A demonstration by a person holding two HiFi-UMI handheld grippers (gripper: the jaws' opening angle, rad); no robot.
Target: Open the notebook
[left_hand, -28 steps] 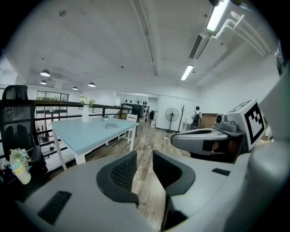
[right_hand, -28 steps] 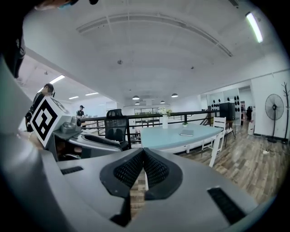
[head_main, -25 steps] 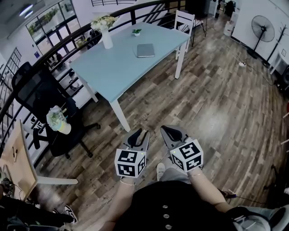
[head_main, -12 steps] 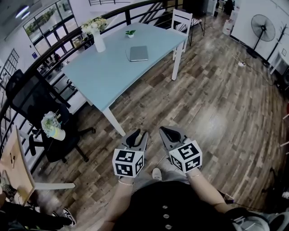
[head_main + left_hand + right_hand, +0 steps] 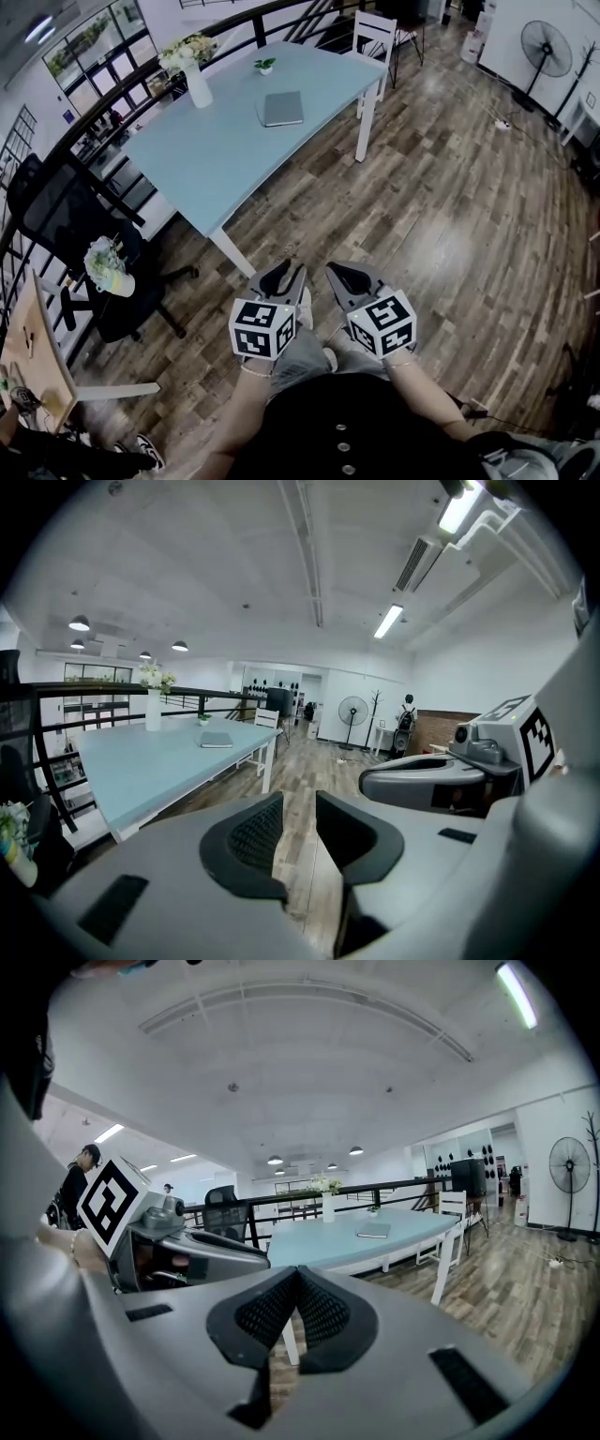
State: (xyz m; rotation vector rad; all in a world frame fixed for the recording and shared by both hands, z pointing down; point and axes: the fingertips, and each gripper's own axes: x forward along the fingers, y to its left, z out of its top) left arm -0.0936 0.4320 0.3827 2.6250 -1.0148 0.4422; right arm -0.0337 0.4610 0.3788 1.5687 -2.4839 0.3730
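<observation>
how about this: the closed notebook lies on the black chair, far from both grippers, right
One thing is off: the closed notebook lies on the table, as the head view shows. It is far from the left gripper and the right gripper.

The head view looks steeply down from the person's head. The left gripper (image 5: 286, 279) and right gripper (image 5: 354, 279) sit close at 6 o'clock, and the table (image 5: 225, 141) lies farther off at 11 o'clock. Each gripper view rides low and looks nearly level along its own jaws toward that distant table. All 3 views share the table and the notebook (image 5: 282, 108) on it.
</observation>
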